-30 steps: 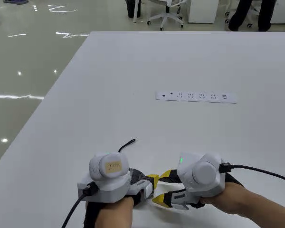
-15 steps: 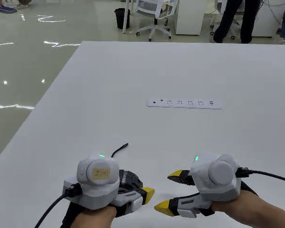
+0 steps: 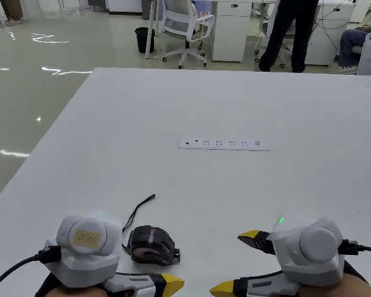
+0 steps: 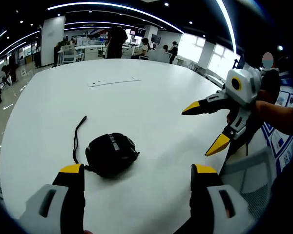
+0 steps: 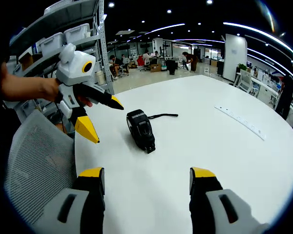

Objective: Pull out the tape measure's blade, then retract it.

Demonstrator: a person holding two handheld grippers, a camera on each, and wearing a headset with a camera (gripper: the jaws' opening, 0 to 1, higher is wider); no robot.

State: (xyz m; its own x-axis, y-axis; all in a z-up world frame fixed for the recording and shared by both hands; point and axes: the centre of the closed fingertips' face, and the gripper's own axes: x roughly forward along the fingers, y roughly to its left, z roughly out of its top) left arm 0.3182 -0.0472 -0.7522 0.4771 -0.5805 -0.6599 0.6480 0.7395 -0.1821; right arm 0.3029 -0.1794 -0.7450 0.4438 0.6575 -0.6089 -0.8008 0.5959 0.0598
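Both tongs stand released, gripping nothing. Left tongs (image 4: 136, 170) show their yellow-tipped jaws spread wide in their own view, and right tongs (image 5: 146, 171) are spread just as wide in theirs. From the head, the right tongs (image 3: 229, 262) sit at the near right edge of the counter (image 3: 235, 99) with their tips pointing left. The left pair is at the near left, with one yellow tip showing below its white body.

A black tape measure (image 3: 151, 244) lies on the counter between the two pairs. It is just beside the left one and apart from the right, and no jaw touches it. In the left gripper view the tape measure (image 4: 111, 152) rests a little beyond the jaw tips, toward the left jaw. The right tongs (image 4: 198, 131) hang off to its right, above the counter. In the right gripper view the tape measure (image 5: 140, 127) lies ahead of the jaws, with the left tongs (image 5: 107, 124) to its left, tips aimed at it.

Its blade seems to be wound in, though the hook end is too small to be sure. A thin black strap (image 3: 139, 210) trails from the case toward the far left. A white power strip (image 3: 226, 144) lies farther off, near the middle of the counter.
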